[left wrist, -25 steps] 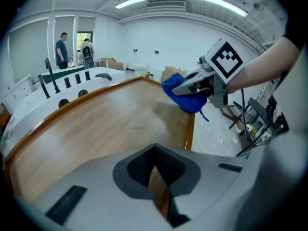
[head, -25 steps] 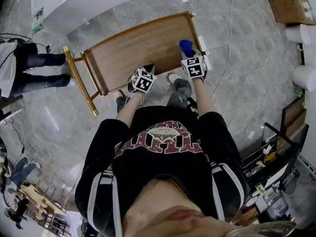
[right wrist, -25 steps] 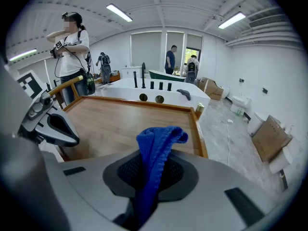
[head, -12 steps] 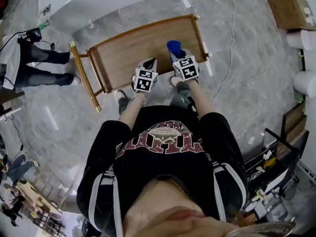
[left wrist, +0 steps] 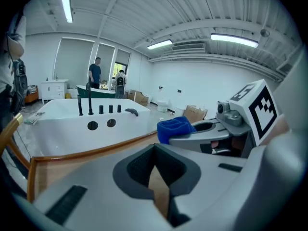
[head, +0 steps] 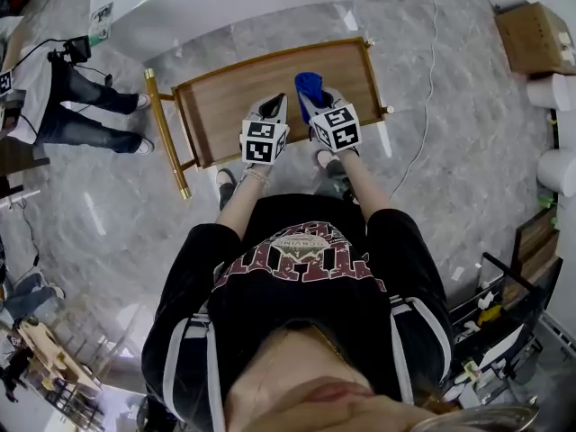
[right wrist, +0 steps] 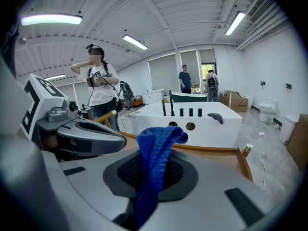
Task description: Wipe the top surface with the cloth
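While the person leans over the wooden counter [head: 225,106], the right hand-held gripper [head: 315,104] pinches the blue cloth [head: 308,84] over the counter's right half | left hand-held gripper [head: 273,108] just beside it, jaws pressed together on nothing | beyond: white bathtub [head: 225,3]; bystander [head: 72,106] at left

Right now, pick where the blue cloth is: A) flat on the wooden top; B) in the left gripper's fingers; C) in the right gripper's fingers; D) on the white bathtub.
C: the right gripper view shows the blue cloth pinched in the right gripper, sticking up past its fingers; the left gripper holds nothing.
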